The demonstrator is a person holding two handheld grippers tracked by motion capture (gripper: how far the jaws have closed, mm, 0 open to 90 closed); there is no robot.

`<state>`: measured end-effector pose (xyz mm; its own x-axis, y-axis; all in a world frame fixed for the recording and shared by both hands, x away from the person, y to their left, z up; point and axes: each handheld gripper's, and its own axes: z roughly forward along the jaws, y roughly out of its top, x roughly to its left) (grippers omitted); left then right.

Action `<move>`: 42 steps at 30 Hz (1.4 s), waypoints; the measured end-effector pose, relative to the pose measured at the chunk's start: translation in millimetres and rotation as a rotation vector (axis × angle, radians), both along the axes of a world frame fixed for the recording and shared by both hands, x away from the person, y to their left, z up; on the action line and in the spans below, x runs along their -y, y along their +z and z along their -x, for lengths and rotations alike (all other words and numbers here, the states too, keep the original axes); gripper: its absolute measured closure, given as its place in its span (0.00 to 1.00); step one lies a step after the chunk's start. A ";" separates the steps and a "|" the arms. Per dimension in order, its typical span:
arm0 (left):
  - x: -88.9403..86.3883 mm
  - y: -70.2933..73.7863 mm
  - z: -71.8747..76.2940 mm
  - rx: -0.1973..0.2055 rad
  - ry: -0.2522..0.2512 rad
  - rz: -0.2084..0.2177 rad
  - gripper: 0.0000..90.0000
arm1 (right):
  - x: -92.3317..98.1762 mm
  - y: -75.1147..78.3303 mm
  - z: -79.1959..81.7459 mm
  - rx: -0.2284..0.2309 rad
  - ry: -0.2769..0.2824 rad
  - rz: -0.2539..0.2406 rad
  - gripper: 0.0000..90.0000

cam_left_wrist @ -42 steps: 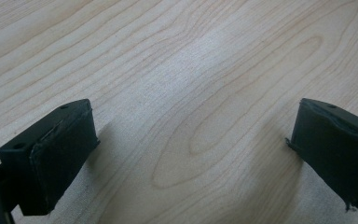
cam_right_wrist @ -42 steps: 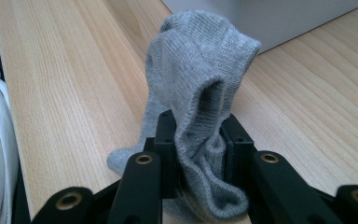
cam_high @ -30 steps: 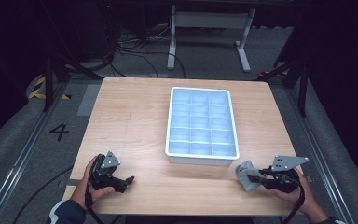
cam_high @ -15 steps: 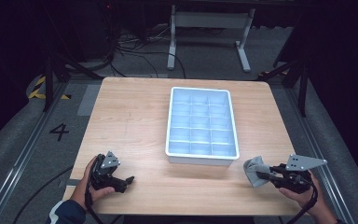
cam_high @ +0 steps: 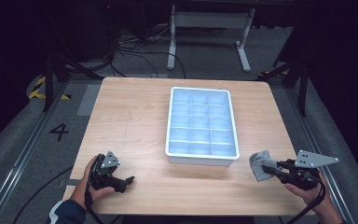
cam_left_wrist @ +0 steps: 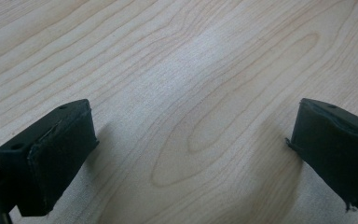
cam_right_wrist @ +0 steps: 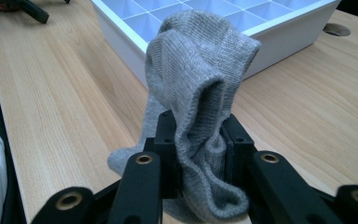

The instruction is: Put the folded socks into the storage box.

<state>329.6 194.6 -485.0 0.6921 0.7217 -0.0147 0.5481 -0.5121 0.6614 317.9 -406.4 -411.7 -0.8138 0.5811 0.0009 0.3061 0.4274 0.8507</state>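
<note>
Grey ribbed knit, soft and bunched into folds — a small grey knitted sock (cam_right_wrist: 197, 88) stands pinched between the black jaws of the right gripper (cam_right_wrist: 200, 154), its upper part flopping forward over them and its lower end spilling below. In the high view the sock (cam_high: 260, 164) juts from the right gripper (cam_high: 279, 171) at the table's near right corner, just beside the near right corner of a white plastic tray divided into a grid of square compartments (cam_high: 202, 158) — close, though whether it touches cannot be told. The pale wooden table (cam_high: 130, 116) shows long straight grain. At the near left, the left gripper (cam_high: 121, 181) sits low over the wood in a person's hand (cam_high: 95, 184), its black padded jaws spread wide apart over bare grain, holding nothing, well apart from the sock
</note>
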 end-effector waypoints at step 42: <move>0.0 0.1 0.1 -0.001 0.000 -0.001 0.00 | -9.7 44.7 -24.3 0.092 -0.021 0.054 0.81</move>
